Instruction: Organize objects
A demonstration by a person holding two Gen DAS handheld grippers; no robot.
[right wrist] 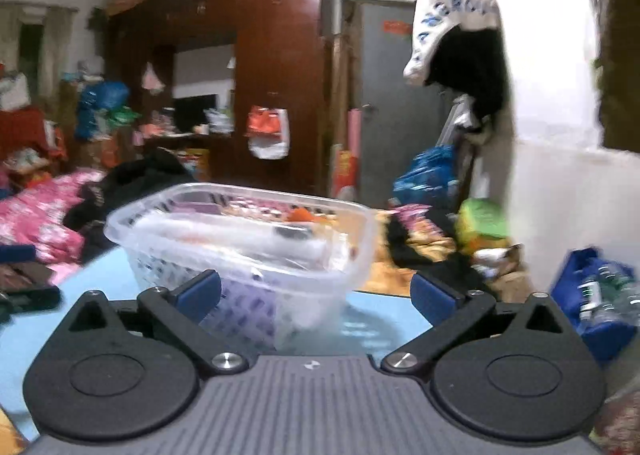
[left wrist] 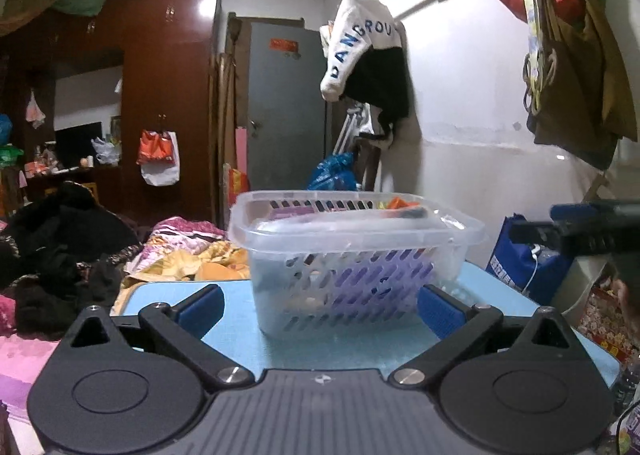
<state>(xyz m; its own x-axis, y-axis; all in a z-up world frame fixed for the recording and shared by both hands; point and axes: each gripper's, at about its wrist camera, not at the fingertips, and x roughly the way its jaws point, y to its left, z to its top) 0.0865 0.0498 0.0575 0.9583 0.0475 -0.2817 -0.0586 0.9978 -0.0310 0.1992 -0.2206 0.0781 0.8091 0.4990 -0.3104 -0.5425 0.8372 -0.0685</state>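
left wrist: left gripper [left wrist: 320, 305] spread wide, empty; basket [left wrist: 352, 255] dead ahead between its tips on table [left wrist: 500, 319] | right wrist: right gripper [right wrist: 316, 297] wide, empty; basket ahead-left | risk: 1-sided push could tip the basket and spill its contents

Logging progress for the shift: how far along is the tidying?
Done: the clear slotted basket on the blue table already holds items, including something orange. In hand: nothing; left tongs and right tongs both open, empty. Left: nothing loose visible on the table.
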